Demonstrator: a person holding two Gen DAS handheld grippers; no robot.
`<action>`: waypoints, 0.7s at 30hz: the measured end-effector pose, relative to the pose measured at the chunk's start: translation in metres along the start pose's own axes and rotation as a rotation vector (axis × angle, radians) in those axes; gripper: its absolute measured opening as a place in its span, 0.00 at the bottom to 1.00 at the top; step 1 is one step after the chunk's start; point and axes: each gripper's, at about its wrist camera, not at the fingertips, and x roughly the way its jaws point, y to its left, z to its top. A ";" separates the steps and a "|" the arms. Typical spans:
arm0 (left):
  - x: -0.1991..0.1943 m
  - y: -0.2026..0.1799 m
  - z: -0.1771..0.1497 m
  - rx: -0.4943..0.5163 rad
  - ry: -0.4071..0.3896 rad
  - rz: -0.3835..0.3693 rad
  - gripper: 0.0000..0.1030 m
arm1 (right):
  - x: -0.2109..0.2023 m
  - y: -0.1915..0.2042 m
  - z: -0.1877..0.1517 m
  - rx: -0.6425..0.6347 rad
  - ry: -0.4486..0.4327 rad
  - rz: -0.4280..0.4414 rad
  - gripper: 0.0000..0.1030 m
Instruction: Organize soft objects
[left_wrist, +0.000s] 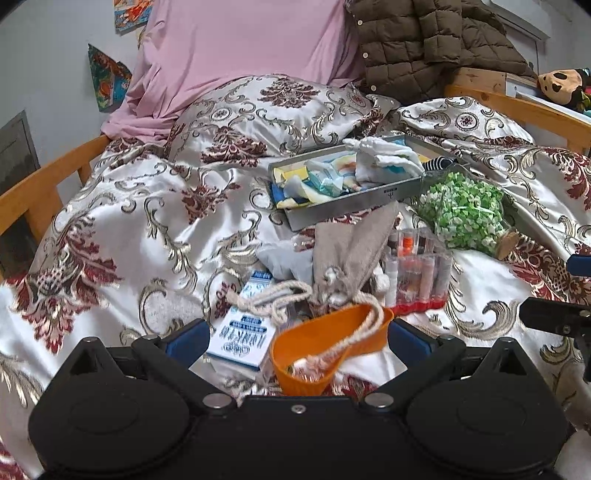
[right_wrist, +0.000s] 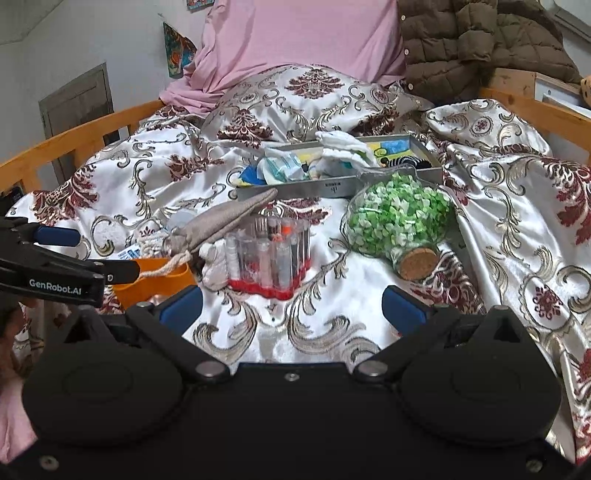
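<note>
Orange cup sits between left gripper's spread fingers, untouched, bag cord trailing inside. Right gripper wide apart above bedspread.

I am looking along both grippers' fingers, low over the bed, facing its head. The left wrist view is sitting close behind the cup and pouch, with the tray farther ahead. The right wrist view is sitting to the right, facing bare cover, the jar near ahead. Both are sharing the tray, jar, pouch, tube rack and pillow. The left gripper is showing at the right view's left edge.
</note>
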 end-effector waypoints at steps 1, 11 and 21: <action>0.002 0.000 0.002 0.002 -0.004 0.000 0.99 | 0.003 0.001 0.000 -0.002 -0.006 0.000 0.99; 0.018 0.008 0.008 -0.012 -0.001 0.000 0.99 | 0.015 0.007 0.002 -0.009 -0.028 -0.003 0.99; 0.027 0.015 0.018 -0.046 -0.019 -0.001 0.99 | 0.026 0.010 0.006 0.004 -0.068 0.015 0.99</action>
